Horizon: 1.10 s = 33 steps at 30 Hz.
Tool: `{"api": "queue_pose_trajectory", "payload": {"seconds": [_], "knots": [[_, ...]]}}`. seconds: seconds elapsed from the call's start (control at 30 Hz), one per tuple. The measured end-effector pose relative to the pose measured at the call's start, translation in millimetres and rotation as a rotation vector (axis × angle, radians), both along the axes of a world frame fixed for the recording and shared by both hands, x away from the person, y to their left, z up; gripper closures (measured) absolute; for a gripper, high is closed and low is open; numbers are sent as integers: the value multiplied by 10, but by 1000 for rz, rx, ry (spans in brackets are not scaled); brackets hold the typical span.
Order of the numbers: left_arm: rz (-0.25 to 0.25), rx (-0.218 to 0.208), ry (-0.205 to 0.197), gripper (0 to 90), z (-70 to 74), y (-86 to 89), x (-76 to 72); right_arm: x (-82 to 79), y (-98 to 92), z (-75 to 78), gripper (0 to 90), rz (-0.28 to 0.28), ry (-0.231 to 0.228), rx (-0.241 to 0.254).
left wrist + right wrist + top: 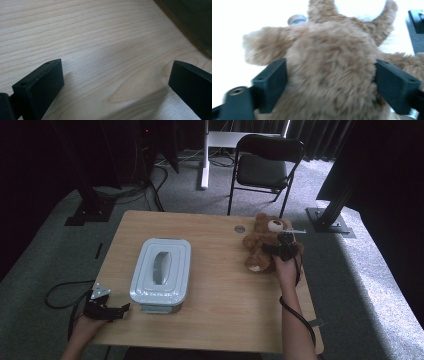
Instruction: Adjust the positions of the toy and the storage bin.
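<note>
A: In the high view, you're reaching your right hand-held gripper (284, 246) out along the right side of the worktop (220, 315), forearm stretched long, onto the teddy bear (260, 245) lying near the far right corner. Your left hand-held gripper (107, 310) is resting at the near left corner, just beside the grey lidded container (161, 270).

B: So what should I be watching for on the bear?

A: Judging by the pose, you're setting up a grasp on its body. Keep the jaws centred on the thick of the torso rather than a limb, and sink in before squeezing, since plush gives way.

B: And the left gripper view?

A: There your left hand-held gripper (117, 82) is standing wide with nothing between its jaws, tilted down over bare wood (100, 37). You're holding it idle.

B: The right gripper view?

A: Your right hand-held gripper (332, 87) is spread wide, jaws flanking the bear's furry body (332, 70) on both sides, fur brushing the pads. You're straddling it, not yet clamping.
</note>
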<state>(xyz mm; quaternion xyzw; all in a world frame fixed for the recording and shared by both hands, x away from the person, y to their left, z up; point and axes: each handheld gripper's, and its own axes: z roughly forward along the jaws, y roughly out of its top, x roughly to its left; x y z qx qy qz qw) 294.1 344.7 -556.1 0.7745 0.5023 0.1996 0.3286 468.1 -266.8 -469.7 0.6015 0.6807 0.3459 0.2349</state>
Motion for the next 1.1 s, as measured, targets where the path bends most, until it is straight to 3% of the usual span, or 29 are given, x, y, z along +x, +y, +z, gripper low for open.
{"api": "queue_pose_trajectory", "payload": {"seconds": [0.13,0.3,0.53,0.83,1.03,1.1], "knots": [[9,-7,1,5,8,22,37,-93,58,84,135,27,-33,-1],[10,0,-9,5,42,10,75,-217,188,175,135,95,-80,85],[9,-3,-27,5,122,7,167,-315,555,180,138,185,-98,69],[2,1,-43,5,204,-47,348,-361,1074,27,129,283,-110,58],[-21,11,-49,5,234,-146,476,-377,1431,-158,125,344,-86,44],[-29,10,-50,5,237,-177,509,-386,1540,-222,124,367,-79,67]]}}
